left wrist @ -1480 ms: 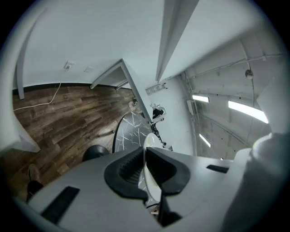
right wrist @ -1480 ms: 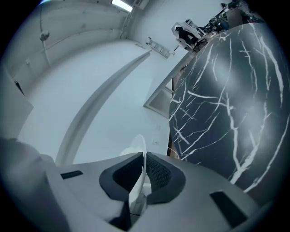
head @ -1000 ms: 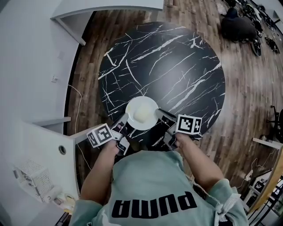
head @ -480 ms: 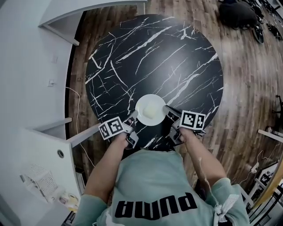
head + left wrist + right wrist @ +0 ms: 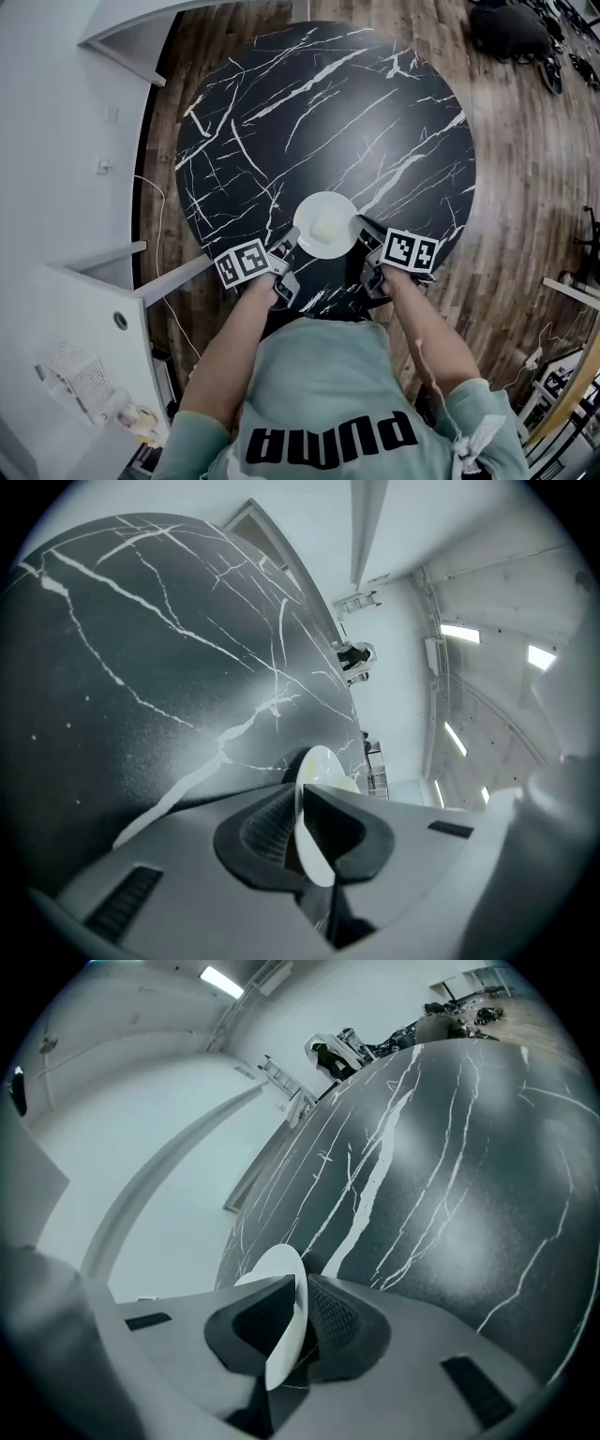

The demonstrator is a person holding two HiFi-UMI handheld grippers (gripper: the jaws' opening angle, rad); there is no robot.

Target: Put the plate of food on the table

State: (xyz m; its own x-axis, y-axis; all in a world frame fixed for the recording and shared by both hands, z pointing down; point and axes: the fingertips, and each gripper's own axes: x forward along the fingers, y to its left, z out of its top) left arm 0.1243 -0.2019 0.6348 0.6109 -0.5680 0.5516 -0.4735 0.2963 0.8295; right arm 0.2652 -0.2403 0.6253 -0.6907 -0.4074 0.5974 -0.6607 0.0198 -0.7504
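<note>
A small white plate with pale yellow food on it is over the near part of the round black marble table. My left gripper is shut on the plate's left rim. My right gripper is shut on its right rim. In both gripper views the rim runs edge-on between the dark ribbed pads, with the table surface close beneath. Whether the plate touches the table I cannot tell.
The table's near edge lies just in front of my body. White counters stand at the left, with wood floor around the table and dark clutter at the far right.
Both grippers carried the plate forward over the table and lower toward its surface. The grip on both rims is unchanged.
</note>
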